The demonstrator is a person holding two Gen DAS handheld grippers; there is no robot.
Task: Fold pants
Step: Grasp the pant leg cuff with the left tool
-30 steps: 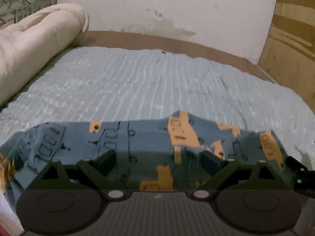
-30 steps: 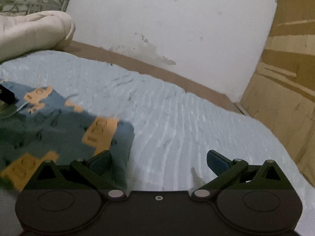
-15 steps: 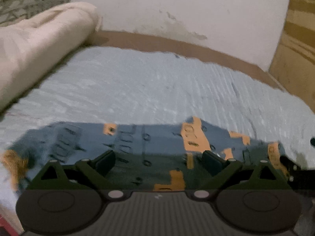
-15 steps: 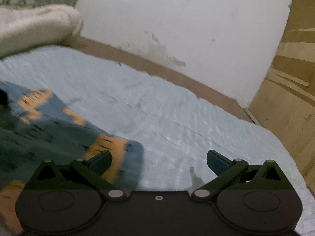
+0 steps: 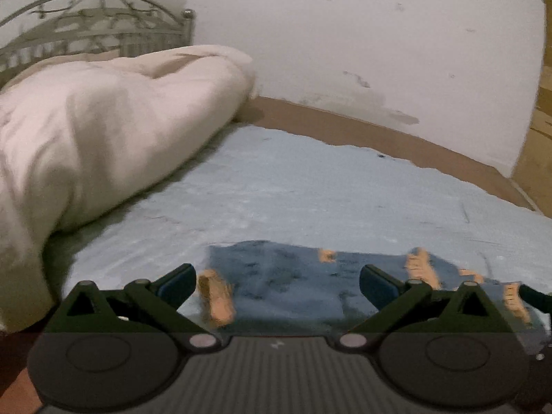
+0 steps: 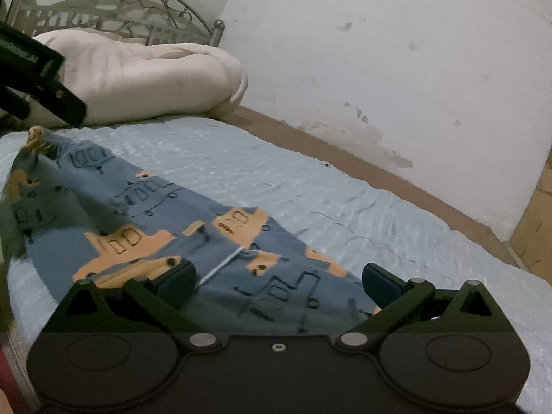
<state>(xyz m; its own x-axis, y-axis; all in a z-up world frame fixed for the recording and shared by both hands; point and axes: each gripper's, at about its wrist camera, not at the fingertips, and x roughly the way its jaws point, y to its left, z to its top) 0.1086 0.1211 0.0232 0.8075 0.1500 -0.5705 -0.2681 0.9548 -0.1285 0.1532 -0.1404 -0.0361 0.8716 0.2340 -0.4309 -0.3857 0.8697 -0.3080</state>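
Blue pants (image 5: 293,283) with orange vehicle prints lie flat on the light blue bedsheet (image 5: 310,189). My left gripper (image 5: 277,284) hovers over their left end, its jaws opening wide, pads touching nothing. In the right wrist view the pants (image 6: 155,214) stretch from the far left to just under my right gripper (image 6: 279,283), which stands open above the cloth, near a white drawstring (image 6: 220,265). A black part of the left gripper's body (image 6: 34,79) shows at the upper left above the pants' far end.
A rolled cream duvet (image 5: 103,120) lies along the left of the bed before a metal headboard (image 5: 96,24). A white wall (image 6: 379,69) runs behind the bed, and a wooden panel (image 5: 541,120) stands at the right. Bare sheet (image 6: 345,207) spreads beyond the pants.
Both views have swung to the left, bringing the duvet and headboard in. The pants now lie under the right gripper's fingers. Both grippers stayed open.
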